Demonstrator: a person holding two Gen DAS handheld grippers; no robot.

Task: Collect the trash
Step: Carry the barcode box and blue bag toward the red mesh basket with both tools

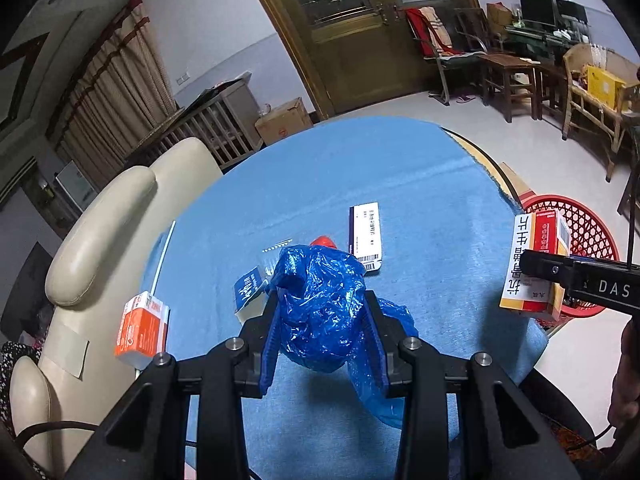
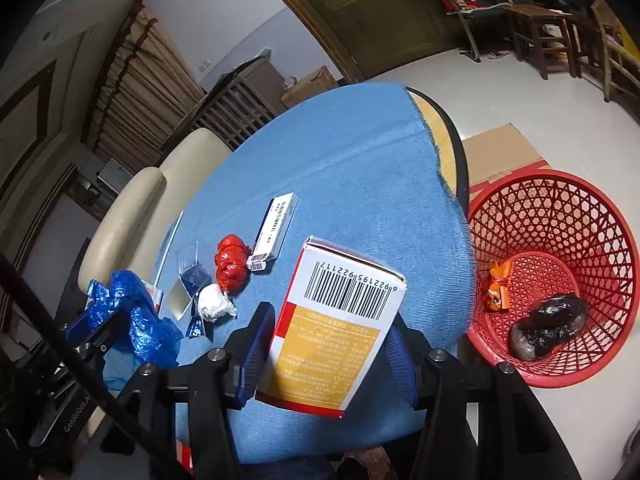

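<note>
A cream sofa point(image 1: 100, 232) curves along the worktop point(image 1: 360, 168) at nine o'clock. Behind it, toward ten o'clock, hang tan curtains point(image 1: 120, 92). A wooden door point(image 1: 344, 20) with patterned glass stands at twelve o'clock, a cardboard box point(image 1: 284, 120) on the floor beside it. Wooden chairs point(image 1: 508, 72) and a dark monitor point(image 1: 538, 10) crowd the room at two o'clock.

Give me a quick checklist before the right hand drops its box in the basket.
1. Right gripper shut on medicine box: ok.
2. Box over red basket: not ok, over the blue-clothed table.
3. Basket has room: ok, only an orange wrapper and a dark bundle inside.
4. Left gripper shut on blue plastic bag: ok.
5. Path off table edge: cannot tell.
</note>
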